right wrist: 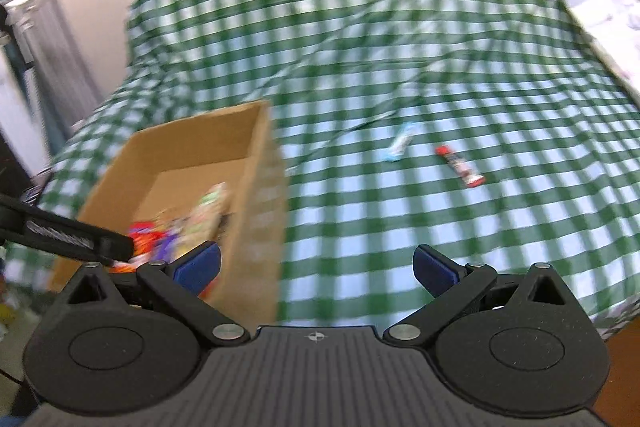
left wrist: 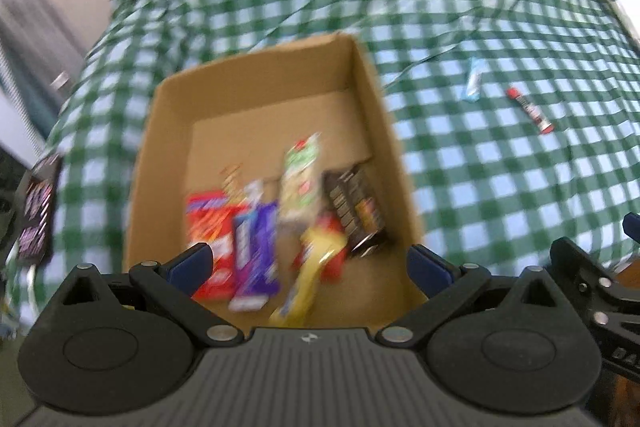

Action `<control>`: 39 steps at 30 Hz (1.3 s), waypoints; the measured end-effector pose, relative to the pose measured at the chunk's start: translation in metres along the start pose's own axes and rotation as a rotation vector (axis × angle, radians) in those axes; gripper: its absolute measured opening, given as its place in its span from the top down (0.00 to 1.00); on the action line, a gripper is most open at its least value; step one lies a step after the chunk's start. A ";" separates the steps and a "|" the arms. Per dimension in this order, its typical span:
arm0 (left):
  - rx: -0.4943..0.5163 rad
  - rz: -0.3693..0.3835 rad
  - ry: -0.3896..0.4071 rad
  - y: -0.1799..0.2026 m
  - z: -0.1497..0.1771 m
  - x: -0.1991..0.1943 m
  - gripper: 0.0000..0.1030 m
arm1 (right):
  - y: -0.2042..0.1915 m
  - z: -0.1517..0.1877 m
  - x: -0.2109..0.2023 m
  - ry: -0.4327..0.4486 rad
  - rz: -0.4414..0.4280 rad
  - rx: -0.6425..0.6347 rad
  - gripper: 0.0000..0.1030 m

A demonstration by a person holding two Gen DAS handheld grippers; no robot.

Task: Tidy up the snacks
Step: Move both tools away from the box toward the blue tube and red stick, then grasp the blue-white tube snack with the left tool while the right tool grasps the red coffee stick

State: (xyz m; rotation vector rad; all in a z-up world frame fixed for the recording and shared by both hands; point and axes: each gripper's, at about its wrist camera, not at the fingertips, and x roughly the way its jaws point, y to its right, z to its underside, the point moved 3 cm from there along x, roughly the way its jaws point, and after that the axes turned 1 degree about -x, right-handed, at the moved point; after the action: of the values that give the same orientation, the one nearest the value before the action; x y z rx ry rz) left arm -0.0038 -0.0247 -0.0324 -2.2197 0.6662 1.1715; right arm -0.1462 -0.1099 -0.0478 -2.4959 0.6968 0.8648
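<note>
An open cardboard box [left wrist: 368,95] sits on a green checked cloth and holds several snack packs, among them a red pack [left wrist: 212,227], a purple bar [left wrist: 260,251], a yellow pack [left wrist: 312,279], a green-white pack [left wrist: 300,179] and a dark brown pack [left wrist: 354,211]. My left gripper [left wrist: 310,263] is open and empty above the box's near end. On the cloth to the right lie a light blue bar [left wrist: 474,81] and a red stick [left wrist: 530,111]. My right gripper [right wrist: 316,269] is open and empty over the cloth, right of the box [right wrist: 260,155]. The blue bar [right wrist: 400,143] and the red stick [right wrist: 460,167] lie ahead of it.
The checked cloth [right wrist: 400,47] is wrinkled and rises at the back. A dark printed pack [left wrist: 38,211] lies at the cloth's left edge. A pale wall and a curtain stand at left. The left gripper's body [right wrist: 68,235] shows at the left of the right wrist view.
</note>
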 end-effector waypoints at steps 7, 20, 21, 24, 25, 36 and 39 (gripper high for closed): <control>0.093 0.050 0.035 0.078 -0.082 0.052 0.00 | 0.076 -0.026 0.053 0.041 0.126 -0.010 0.01; 0.189 0.136 0.022 0.206 -0.190 0.232 0.00 | 0.197 -0.061 0.229 -0.071 0.154 -0.072 0.01; 0.187 0.153 0.017 0.213 -0.194 0.244 0.00 | 0.201 -0.061 0.239 -0.067 0.143 -0.089 0.02; 0.175 0.175 -0.005 0.226 -0.200 0.275 0.00 | 0.209 -0.060 0.265 -0.051 0.121 -0.163 0.02; 0.184 0.180 -0.014 0.229 -0.200 0.286 0.00 | 0.210 -0.059 0.272 -0.047 0.113 -0.185 0.02; 0.108 0.256 0.015 0.226 -0.201 0.305 0.00 | 0.215 -0.044 0.290 0.016 0.084 -0.234 0.00; 0.110 0.253 0.014 0.225 -0.199 0.304 0.00 | 0.213 -0.040 0.283 0.016 0.085 -0.236 0.00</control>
State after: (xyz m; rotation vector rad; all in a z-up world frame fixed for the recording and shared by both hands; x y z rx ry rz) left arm 0.1200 -0.3736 -0.2464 -2.0978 1.0160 1.2078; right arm -0.0565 -0.3902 -0.2490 -2.6990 0.7502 1.0114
